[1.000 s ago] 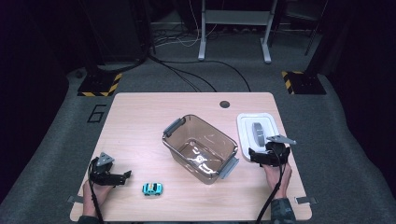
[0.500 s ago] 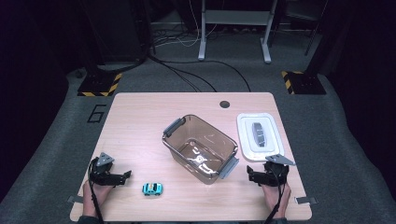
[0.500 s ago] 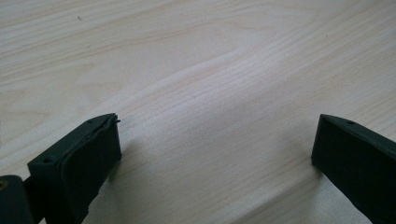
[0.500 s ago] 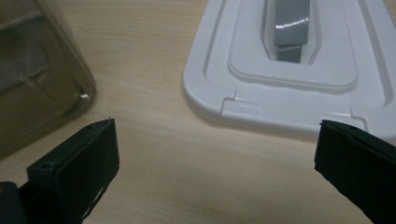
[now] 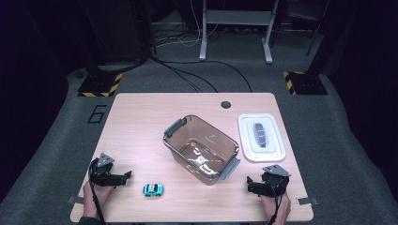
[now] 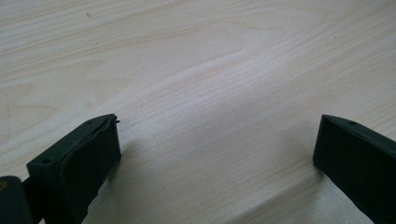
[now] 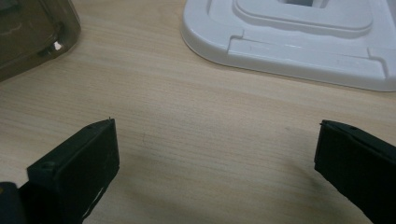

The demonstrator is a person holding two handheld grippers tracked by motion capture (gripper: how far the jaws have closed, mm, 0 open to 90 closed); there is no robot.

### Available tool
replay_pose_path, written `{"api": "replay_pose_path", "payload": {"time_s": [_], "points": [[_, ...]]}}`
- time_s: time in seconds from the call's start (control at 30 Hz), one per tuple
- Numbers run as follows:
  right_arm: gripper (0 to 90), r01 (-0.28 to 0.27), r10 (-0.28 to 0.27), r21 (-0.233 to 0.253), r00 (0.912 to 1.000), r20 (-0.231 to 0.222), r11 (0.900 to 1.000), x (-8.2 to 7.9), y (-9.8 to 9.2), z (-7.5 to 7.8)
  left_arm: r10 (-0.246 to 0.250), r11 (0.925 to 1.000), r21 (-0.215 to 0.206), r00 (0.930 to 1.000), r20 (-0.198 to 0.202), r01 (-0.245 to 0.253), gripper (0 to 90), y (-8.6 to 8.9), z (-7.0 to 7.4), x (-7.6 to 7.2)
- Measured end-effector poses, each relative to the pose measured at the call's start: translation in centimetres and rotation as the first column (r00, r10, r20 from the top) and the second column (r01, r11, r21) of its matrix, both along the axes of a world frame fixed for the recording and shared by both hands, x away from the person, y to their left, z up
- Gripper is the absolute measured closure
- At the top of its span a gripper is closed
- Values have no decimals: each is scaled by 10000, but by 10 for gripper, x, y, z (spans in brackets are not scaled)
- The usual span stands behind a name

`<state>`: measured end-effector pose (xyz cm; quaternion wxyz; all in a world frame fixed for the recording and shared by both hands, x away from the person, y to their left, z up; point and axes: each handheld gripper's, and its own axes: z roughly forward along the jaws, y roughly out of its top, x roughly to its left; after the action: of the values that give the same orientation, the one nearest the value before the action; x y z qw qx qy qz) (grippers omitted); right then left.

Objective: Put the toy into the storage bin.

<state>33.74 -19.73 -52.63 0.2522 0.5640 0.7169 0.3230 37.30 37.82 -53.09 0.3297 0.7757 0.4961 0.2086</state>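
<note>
While the toy car (image 5: 153,189) sits untouched at the near edge of the counter (image 5: 141,122), just right of the left tool (image 5: 123,177), both tools, left and right (image 5: 251,184), rest spread apart and empty, so loading the open tub (image 5: 202,148) and fitting the white lid (image 5: 261,137) seemingly remain.

floor: black cables (image 5: 187,77) | 2 striped bases (image 5: 99,86) | painted 6 (image 5: 96,114)

Bin (image 5: 202,147) mid-table btwn tools.
</note>
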Motion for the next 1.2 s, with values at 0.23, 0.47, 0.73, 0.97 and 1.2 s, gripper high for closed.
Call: {"api": "replay_pose_path", "payload": {"time_s": [0.23, 0.47, 0.73, 0.97, 1.2], "points": [[0, -52, 44, -220, 9992, -390, 9997, 4, 4, -3, 266, 9996, 17, 9996, -98, -266, 0, 0, 1, -4], [0, -43, 36, -166, 9992, -395, 9999, 4, 3, -3, 721, 9971, -237, 9974, -47, -722, 0, -2, 10, -12], [0, -35, 29, -157, 9992, -397, 9999, 5, 3, -3, 764, 9958, -518, 9970, 75, -759, 0, -19, 22, -29], [0, -4, -2, -157, 9992, -398, 9999, 5, 3, -3, 771, 9950, -661, 9967, 245, -754, 0, -40, 28, -42], [0, 5, -12, -162, 9992, -394, 9999, 5, 3, -3, 686, 9949, -756, 9972, 310, -661, 0, -54, 33, -52]]}}
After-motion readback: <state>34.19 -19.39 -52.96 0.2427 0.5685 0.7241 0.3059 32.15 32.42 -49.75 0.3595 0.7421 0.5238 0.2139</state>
